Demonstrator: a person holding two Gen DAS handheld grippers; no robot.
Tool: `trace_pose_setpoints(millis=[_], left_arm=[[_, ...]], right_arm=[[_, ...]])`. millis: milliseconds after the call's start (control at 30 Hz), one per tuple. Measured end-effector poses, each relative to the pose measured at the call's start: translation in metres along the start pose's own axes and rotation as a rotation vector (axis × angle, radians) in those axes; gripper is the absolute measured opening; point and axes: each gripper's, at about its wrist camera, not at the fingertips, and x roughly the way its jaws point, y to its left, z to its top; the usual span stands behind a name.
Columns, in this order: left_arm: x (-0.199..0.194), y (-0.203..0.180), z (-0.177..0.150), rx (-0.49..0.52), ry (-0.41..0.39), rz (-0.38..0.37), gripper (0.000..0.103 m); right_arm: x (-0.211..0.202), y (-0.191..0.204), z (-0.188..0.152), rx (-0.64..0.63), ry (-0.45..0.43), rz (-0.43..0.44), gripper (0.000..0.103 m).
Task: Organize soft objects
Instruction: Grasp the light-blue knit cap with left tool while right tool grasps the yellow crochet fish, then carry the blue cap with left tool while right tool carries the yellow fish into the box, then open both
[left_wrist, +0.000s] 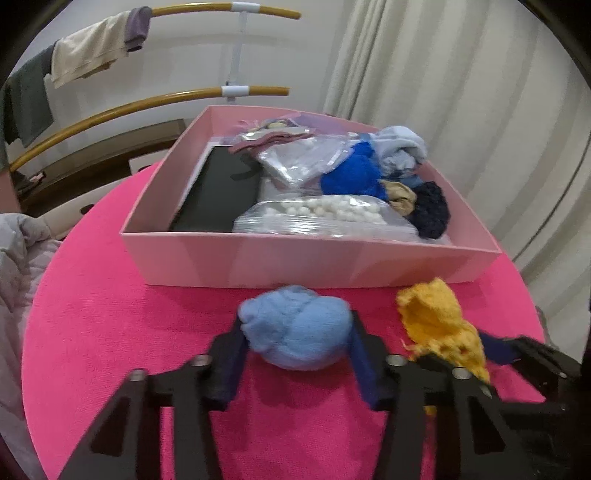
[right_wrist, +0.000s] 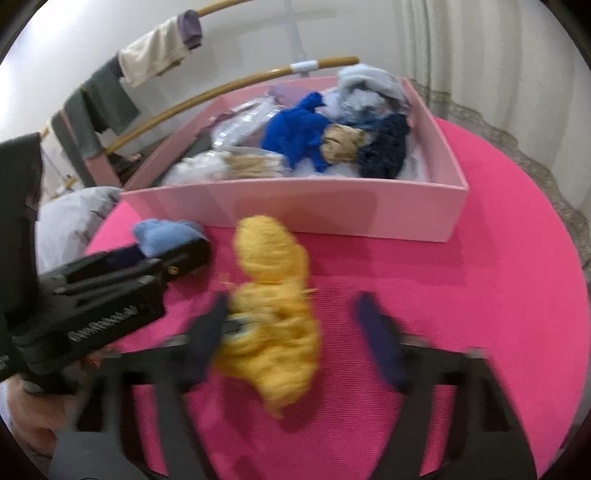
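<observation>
the left gripper (left_wrist: 295, 354) pinches the light blue wool ball (left_wrist: 295, 328) just short of the pink box (left_wrist: 314, 266) front wall. the right gripper (right_wrist: 291, 343), jaws spread, brackets the yellow yarn (right_wrist: 273, 295); bare pink mat (right_wrist: 461, 295) lies rightward.

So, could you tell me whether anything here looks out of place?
Two soft items sit outside the pink box: a light blue bundle between the left gripper fingers, and a yellow knit piece by the open right gripper.
</observation>
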Motion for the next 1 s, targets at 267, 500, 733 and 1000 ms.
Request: trace_pose_setpoints(millis=[267,500,733,1000], left_arm=[[-0.020,0.005,-0.007,-0.021,-0.009,0.020,0.040],[-0.054,0.005,-0.018,-0.016,-0.035,0.063,0.040],[-0.086,-0.002,-0.027,0.002,-0.060,0.090,0.040],[-0.125,-0.008,-0.030,0.020,-0.105,0.117,0.040]], right_arm=[[-0.017,0.012,-0.005,-0.028,-0.012,-0.004,0.023],[-0.038,0.006,-0.009,-0.010,-0.034,-0.017,0.023],[-0.060,0.009,-0.011,-0.015,-0.069,-0.012,0.023],[-0.082,0.018,-0.010,-0.025,-0.110,-0.005,0.023]])
